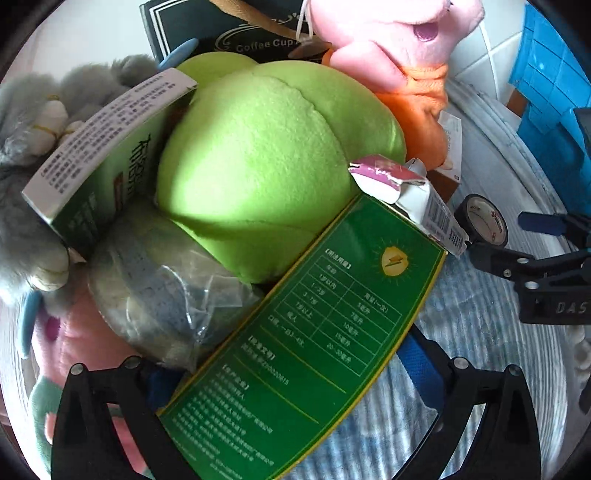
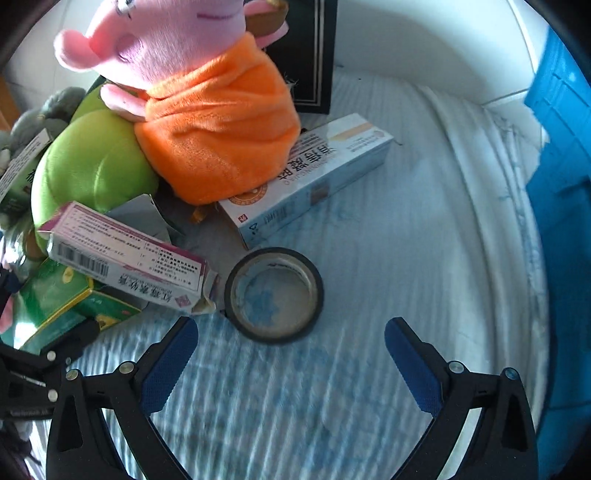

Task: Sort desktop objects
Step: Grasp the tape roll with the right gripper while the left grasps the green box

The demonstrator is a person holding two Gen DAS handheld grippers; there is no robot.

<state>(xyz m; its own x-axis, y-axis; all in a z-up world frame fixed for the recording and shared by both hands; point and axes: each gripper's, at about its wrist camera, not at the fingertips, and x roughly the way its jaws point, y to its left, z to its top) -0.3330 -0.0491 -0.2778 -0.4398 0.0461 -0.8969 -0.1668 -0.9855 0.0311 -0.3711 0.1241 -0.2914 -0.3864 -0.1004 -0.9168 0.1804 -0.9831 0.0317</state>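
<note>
My left gripper [image 1: 295,373] is wide apart around a dark green carton [image 1: 295,347] that lies between its fingers; whether the pads press it I cannot tell. The carton leans on a green plush [image 1: 258,155] in a heap of toys and boxes. My right gripper [image 2: 288,358] is open and empty, just short of a black tape roll [image 2: 273,295] lying flat on the blue-white cloth [image 2: 369,258]. The roll [image 1: 484,221] and the right gripper [image 1: 532,254] also show in the left wrist view. A pink-white box [image 2: 129,258] rests left of the roll.
A pink plush in orange [image 2: 207,122] sits on a pale blue carton [image 2: 314,177]. A black Coffee Cup box [image 1: 221,33] stands behind. A grey plush [image 1: 33,122], a second green box [image 1: 99,162] and a plastic bag [image 1: 166,291] lie left. A blue bin [image 2: 561,184] stands right.
</note>
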